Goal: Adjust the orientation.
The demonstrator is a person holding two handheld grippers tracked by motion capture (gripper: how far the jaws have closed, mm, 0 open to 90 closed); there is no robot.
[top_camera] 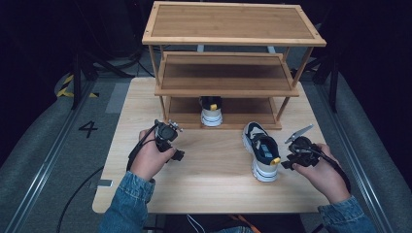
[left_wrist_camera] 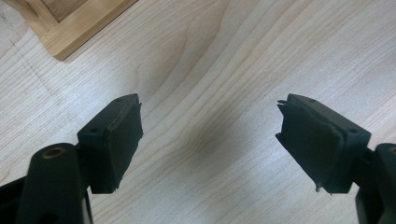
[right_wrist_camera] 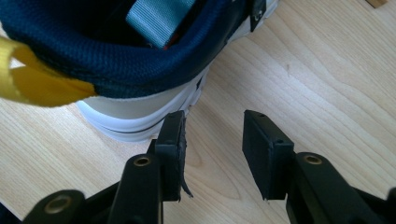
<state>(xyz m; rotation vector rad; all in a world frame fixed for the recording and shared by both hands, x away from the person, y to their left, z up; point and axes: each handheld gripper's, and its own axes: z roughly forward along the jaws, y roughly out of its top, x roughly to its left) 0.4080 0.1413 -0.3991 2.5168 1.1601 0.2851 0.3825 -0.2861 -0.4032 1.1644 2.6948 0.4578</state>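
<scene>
Across the centre of the high view I've got the light wood table (top_camera: 209, 187), with the three-tier bamboo shoe rack (top_camera: 233, 26) standing at its far edge, upper middle of frame. Top and middle shelves are bare. On the bottom shelf sits one sneaker (top_camera: 212, 112), heel toward me, yellow pull tab visible.

Second sneaker (top_camera: 261, 151) is on the table, right of centre in the high view, in front of the rack's right end and apart from it. White sole, dark navy collar, yellow heel tab, heel toward the bottom of frame, toe angled up-left.

My right gripper (top_camera: 286, 162) sits just beside that sneaker's heel, at its right side. Right gripper view: jaws are apart with bare table between them, nothing gripped; the sneaker (right_wrist_camera: 140, 70) takes the upper left, the left-hand jaw tip is right up against the white sole edge, and I can't confirm actual contact. Yellow tab (right_wrist_camera: 37, 77) hangs at left of frame.

My left gripper (top_camera: 170, 138) is left of centre in the high view, near the rack's front left corner, well apart from both sneakers. Left gripper view: jaws wide apart over bare table (left_wrist_camera: 210, 116), holding nothing; a corner of the rack base (left_wrist_camera: 70, 23) sits upper left.
</scene>
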